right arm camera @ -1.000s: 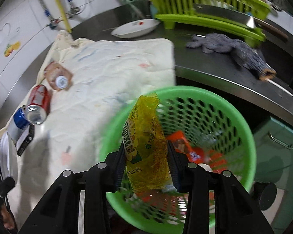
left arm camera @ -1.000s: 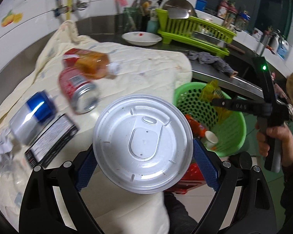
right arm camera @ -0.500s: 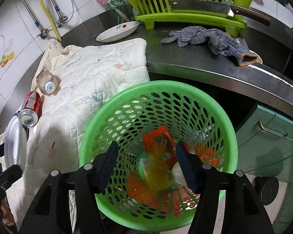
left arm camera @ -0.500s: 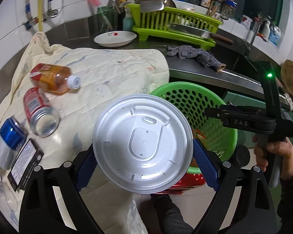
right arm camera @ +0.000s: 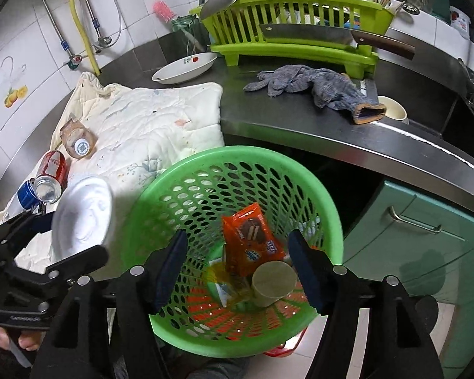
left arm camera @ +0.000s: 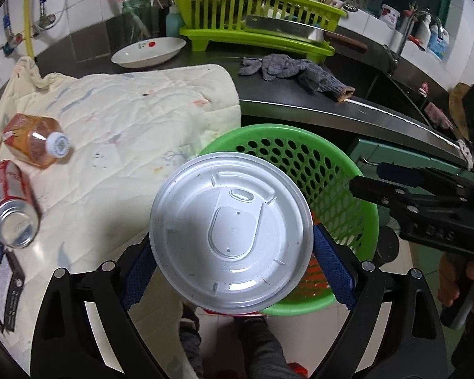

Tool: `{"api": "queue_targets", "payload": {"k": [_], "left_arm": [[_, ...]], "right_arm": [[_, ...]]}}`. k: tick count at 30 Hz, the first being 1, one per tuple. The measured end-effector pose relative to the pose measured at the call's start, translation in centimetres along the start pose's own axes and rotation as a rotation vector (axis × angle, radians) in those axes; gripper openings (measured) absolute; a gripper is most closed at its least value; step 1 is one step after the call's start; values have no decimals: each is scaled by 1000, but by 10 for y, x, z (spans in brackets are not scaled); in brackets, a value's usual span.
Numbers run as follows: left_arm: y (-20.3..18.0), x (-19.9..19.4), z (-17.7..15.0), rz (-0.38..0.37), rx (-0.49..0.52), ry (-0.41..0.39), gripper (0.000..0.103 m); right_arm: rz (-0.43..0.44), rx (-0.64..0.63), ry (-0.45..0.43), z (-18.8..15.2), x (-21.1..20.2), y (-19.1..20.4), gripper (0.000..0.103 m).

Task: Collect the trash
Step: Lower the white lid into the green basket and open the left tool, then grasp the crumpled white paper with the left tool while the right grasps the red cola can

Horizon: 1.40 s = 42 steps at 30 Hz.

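My left gripper [left arm camera: 232, 252] is shut on a white plastic cup lid [left arm camera: 232, 232] and holds it just left of the green mesh basket [left arm camera: 357, 195]. The lid also shows in the right wrist view [right arm camera: 82, 221]. My right gripper [right arm camera: 237, 262] is open and empty above the basket [right arm camera: 161, 189], which holds an orange snack wrapper [right arm camera: 249, 240], a yellow wrapper [right arm camera: 233, 281] and a paper cup [right arm camera: 273, 279]. On the cream quilt [left arm camera: 136, 117] lie a tea bottle [left arm camera: 36, 140], a red can [left arm camera: 11, 203], a blue can [right arm camera: 23, 194] and a black carton [left arm camera: 6, 290].
On the steel counter [right arm camera: 300, 126] lie a grey rag [right arm camera: 312, 87], a white dish [right arm camera: 185, 68] and a green dish rack [right arm camera: 297, 28] with a cleaver. A green cabinet door [right arm camera: 426, 237] stands right of the basket. The tiled floor lies below.
My right gripper opened and dropped the yellow wrapper into the basket. My left gripper carried the lid rightward to the basket's rim.
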<state>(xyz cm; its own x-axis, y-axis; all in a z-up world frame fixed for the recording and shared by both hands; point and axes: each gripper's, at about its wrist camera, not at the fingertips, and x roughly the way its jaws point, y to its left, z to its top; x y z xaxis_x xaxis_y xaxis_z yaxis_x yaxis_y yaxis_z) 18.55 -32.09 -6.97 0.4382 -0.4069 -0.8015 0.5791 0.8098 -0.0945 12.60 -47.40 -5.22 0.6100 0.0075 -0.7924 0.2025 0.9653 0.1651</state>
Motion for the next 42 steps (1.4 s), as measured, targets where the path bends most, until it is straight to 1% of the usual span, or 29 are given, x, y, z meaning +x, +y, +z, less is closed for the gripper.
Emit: {"api": "queue_targets", "payload": {"k": [6,11,18,21,24,33,36,42], "left_arm": [[-3,13,3,-36,-20,14,92],[0,11,0,-61,-34,6,93],[9,-13,-6,-42,-27,-31,93],[17,-26,-11,-22,-26,-45,93],[28,-41,-18,18,-24,-61,93],[72,-84,-40,120,-57,-99,93],[91,-98,-49,158,-78,-107,93],[141,-124,-68,237,-168,-117,93]], "right_arm": [[-4,8,-3,-2,-3,-5,66],[-1,5,-2,-3,-4,-5,66],[12,-27,-7,-3,-9,14,66],[24,-44,-12,-2,-11,25,66],[39,-63,-15,-1,-12,39,66],[105,-131,-9,0,-9,91,67],[131,-164,-1,1,-5,113,67],[175,-227,12,3,4,158,67]]}}
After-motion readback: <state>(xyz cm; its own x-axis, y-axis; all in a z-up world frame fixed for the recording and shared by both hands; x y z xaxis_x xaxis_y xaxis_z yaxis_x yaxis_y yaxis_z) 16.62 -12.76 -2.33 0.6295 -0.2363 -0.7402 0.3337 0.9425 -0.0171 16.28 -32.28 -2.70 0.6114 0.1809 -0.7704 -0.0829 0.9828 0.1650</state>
